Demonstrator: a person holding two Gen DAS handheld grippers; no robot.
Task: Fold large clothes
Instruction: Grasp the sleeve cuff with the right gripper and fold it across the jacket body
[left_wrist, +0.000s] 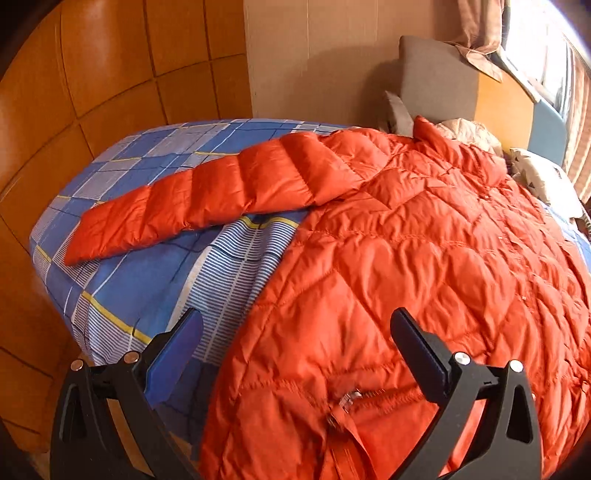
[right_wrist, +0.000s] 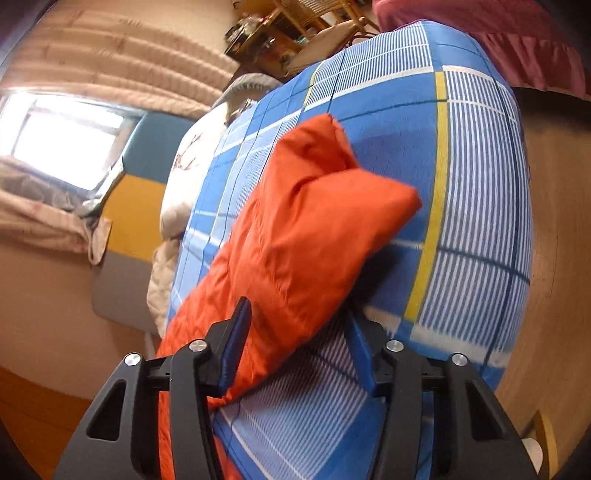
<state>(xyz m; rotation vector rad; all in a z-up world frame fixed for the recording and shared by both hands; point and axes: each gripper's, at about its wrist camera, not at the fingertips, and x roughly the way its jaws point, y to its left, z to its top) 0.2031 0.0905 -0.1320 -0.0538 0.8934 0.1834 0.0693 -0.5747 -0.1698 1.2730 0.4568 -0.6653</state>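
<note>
Nearest to the left wrist camera is the hem of the orange down jacket (left_wrist: 424, 258), with a small metal zipper pull (left_wrist: 349, 400), and the left gripper (left_wrist: 297, 350) hangs over this hem with its blue pads wide apart, holding nothing. Beyond the hem, the jacket body lies spread flat on the blue checked bedsheet (left_wrist: 122, 295), its collar toward the grey headboard (left_wrist: 439, 81). One sleeve (left_wrist: 207, 199) stretches out from the body across the sheet, not folded in. In the right wrist view, the right gripper (right_wrist: 295, 339) has its fingers apart around the other sleeve (right_wrist: 295, 229); the cuff end is bent, but I cannot tell if the pads really touch the fabric, and they do not look closed on it. My judgement is that the folding is only at its beginning: the jacket is laid out and the body shows no fold. Both sleeves must be brought onto the body, and after that the body itself must be folded.
</note>
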